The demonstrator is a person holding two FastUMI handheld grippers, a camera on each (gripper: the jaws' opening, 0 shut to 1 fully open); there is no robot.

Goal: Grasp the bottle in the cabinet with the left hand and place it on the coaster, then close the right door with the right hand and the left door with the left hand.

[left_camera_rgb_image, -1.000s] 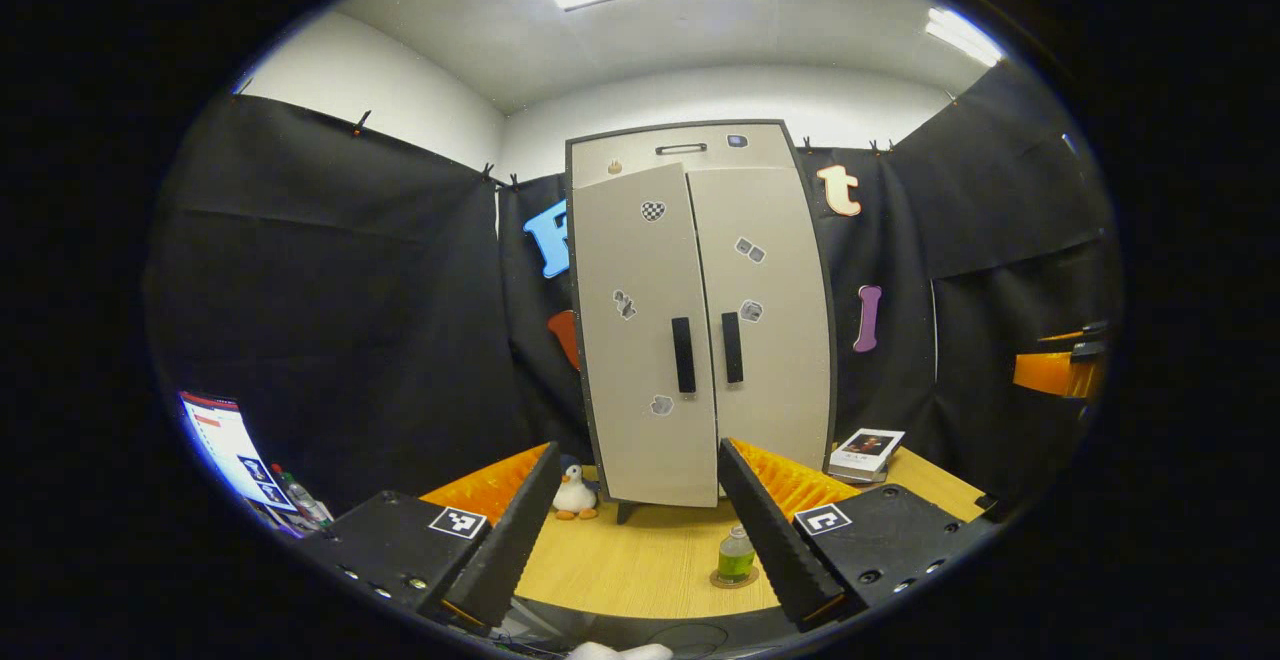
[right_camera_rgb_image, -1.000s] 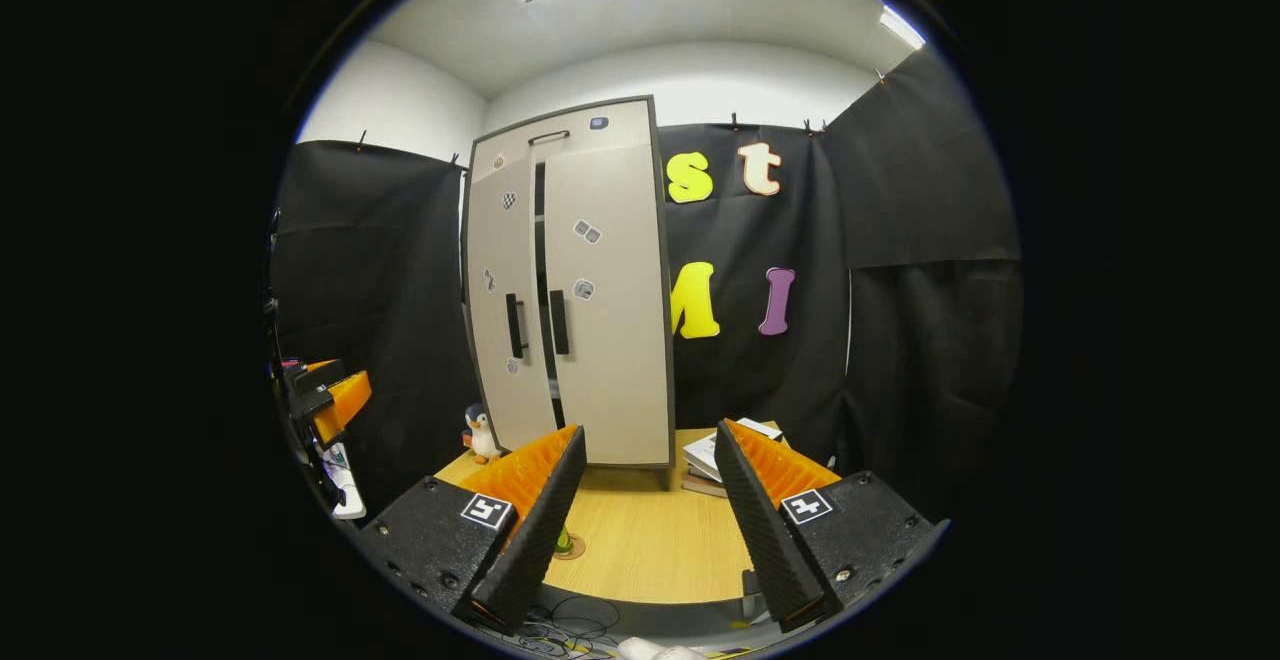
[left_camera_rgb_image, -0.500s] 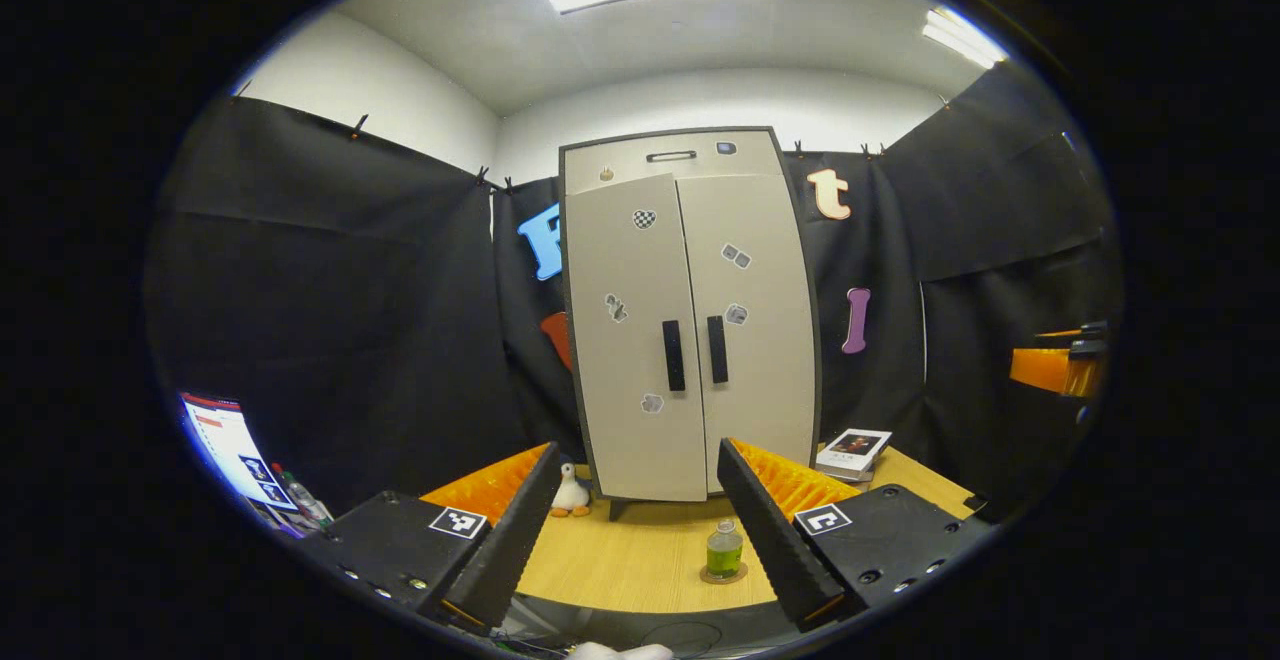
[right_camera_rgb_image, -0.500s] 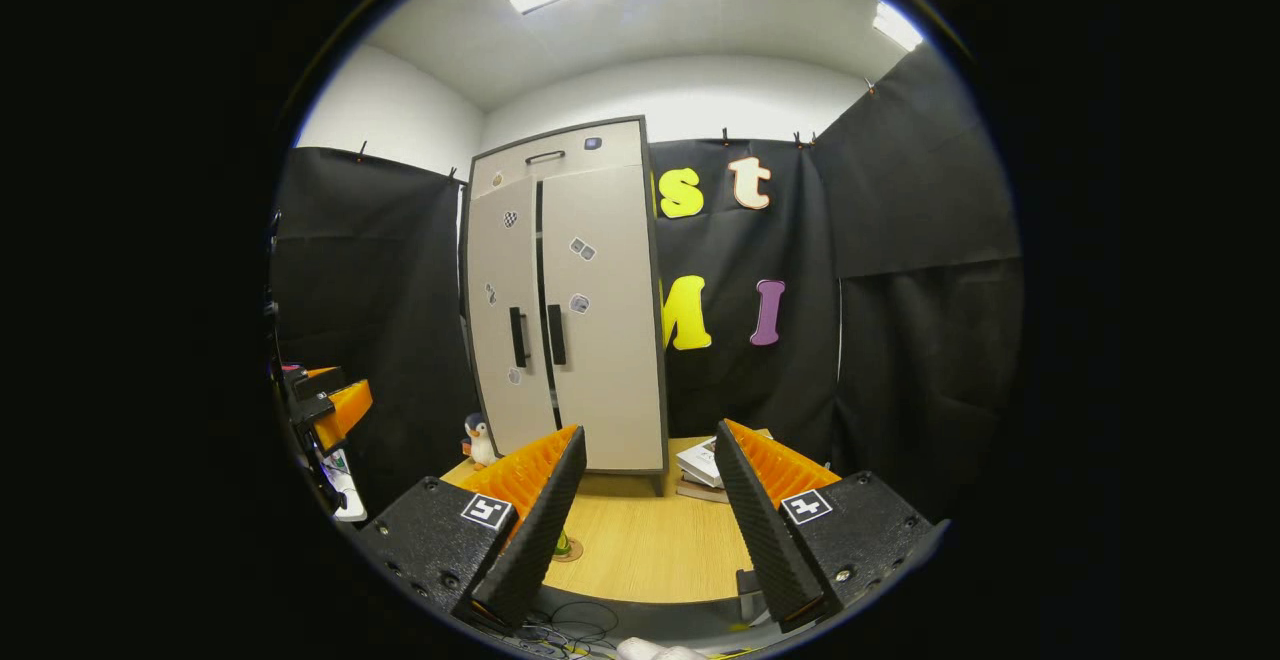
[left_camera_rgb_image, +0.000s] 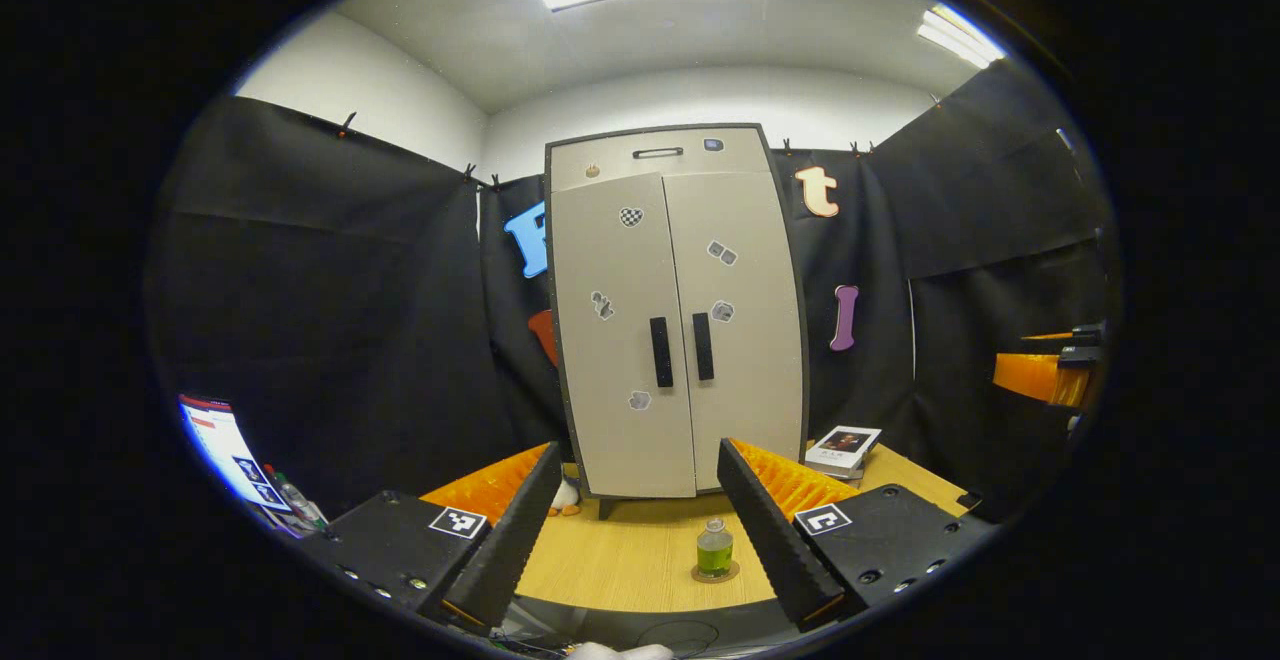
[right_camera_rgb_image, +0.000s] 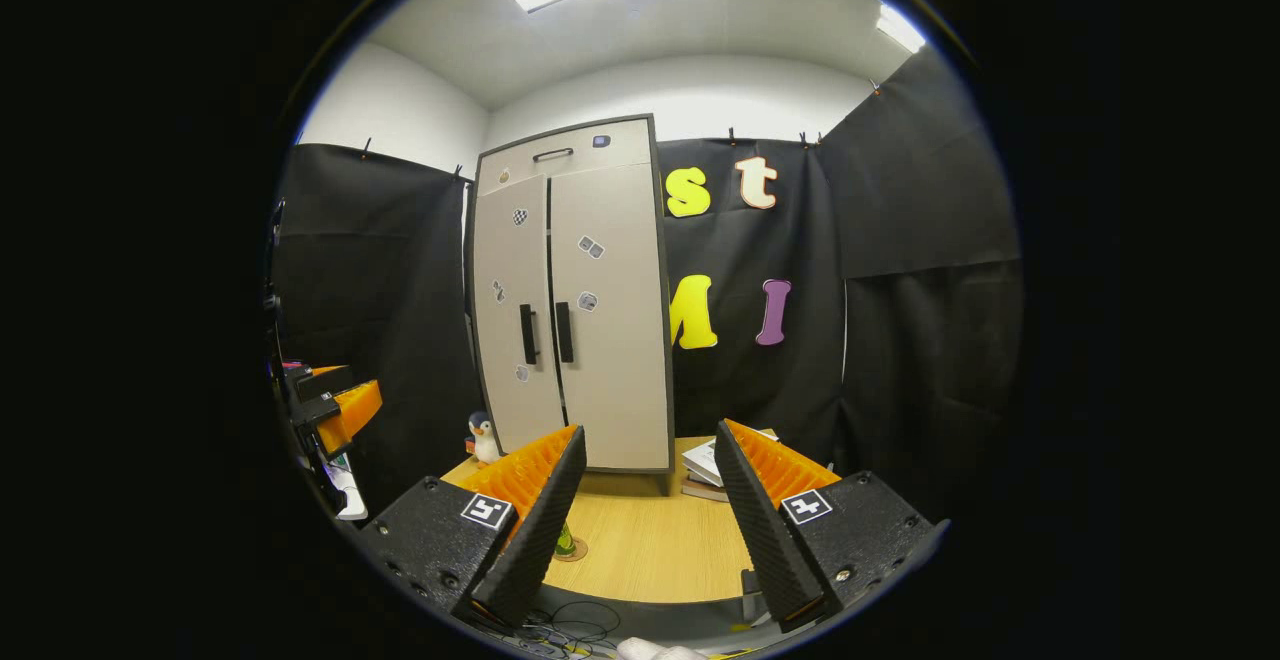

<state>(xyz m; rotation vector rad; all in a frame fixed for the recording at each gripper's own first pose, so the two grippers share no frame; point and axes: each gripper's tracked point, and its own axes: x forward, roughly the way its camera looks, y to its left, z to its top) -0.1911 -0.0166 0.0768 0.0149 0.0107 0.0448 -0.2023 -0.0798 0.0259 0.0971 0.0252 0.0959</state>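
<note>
With both cabinet [left_camera_rgb_image: 675,310] doors flush shut, the bottle [left_camera_rgb_image: 714,549] stands upright on its coaster [left_camera_rgb_image: 715,573] on the table [left_camera_rgb_image: 620,560] out front, L gripper [left_camera_rgb_image: 632,530] & R gripper [right_camera_rgb_image: 640,520] both spread wide, holding nothing, well back from the cabinet.

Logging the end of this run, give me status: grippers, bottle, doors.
Left gripper and right gripper open, empty. Bottle upright on coaster. Both cabinet doors look shut. Nothing in the way.
</note>
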